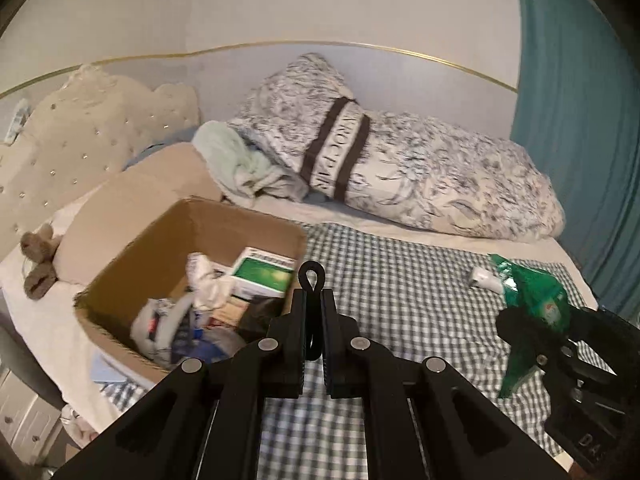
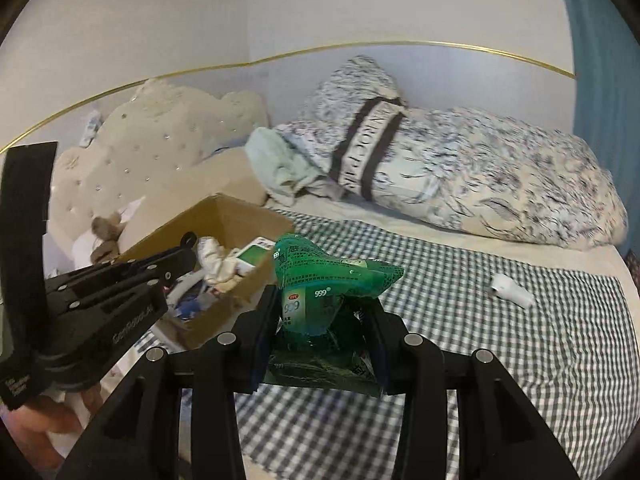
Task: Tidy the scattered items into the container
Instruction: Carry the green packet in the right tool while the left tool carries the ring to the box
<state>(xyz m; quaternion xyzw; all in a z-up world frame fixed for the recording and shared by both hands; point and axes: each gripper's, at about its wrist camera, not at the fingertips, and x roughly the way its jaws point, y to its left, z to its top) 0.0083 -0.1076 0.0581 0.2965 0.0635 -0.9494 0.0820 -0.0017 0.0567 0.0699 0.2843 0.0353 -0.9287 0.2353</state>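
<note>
Many things already sit in the box (image 1: 120, 276) on the bed. My right gripper (image 2: 320, 332) squeezes a green packet (image 2: 320, 280); my left gripper (image 1: 314, 320) pinches a black loop (image 1: 312, 276) (tiny). One white thing (image 2: 512, 290) stays on the checked blanket (image 2: 520, 344).

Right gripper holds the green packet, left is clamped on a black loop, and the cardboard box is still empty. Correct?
No, the cardboard box is not empty: the left wrist view shows a green-and-white carton and crumpled items inside. The rest stands: right gripper holds the green packet, left gripper clamps the black loop.

Green packet (image 2: 320, 280), brown box (image 1: 168, 240), blue-checked sheet (image 1: 400, 300).
</note>
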